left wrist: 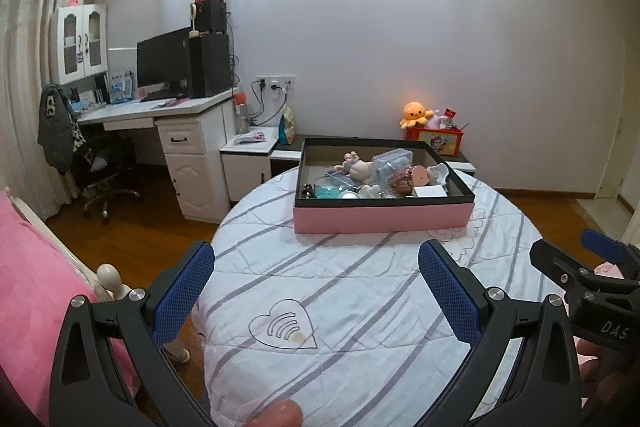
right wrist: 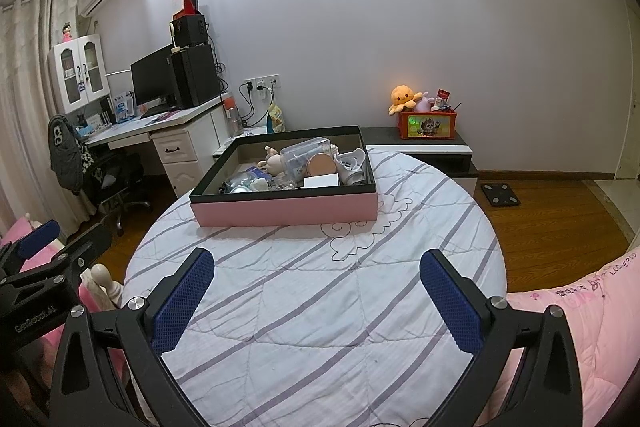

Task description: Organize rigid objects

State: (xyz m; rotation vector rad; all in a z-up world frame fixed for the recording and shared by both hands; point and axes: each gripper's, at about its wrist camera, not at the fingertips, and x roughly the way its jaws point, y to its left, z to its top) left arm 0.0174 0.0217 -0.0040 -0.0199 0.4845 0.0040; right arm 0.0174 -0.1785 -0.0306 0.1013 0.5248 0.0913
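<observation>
A round worktop (right wrist: 304,307) under a striped cloth carries a pink box (right wrist: 284,205) at its far side, full of small toys and containers. Left tool (left wrist: 316,291) and right tool (right wrist: 316,299) hover nearer, fingers apart, empty.

Box (left wrist: 382,217): pink sides, black rim; beneath it, bed cover (left wrist: 360,307): white with grey-lilac stripes and an outlined heart motif; behind it, octopus toy (left wrist: 416,113): orange, on a red crate (left wrist: 434,141); left claw (left wrist: 316,291) and right claw (right wrist: 318,293): black, blue textured pads; floor (right wrist: 552,223): brown wood.
</observation>
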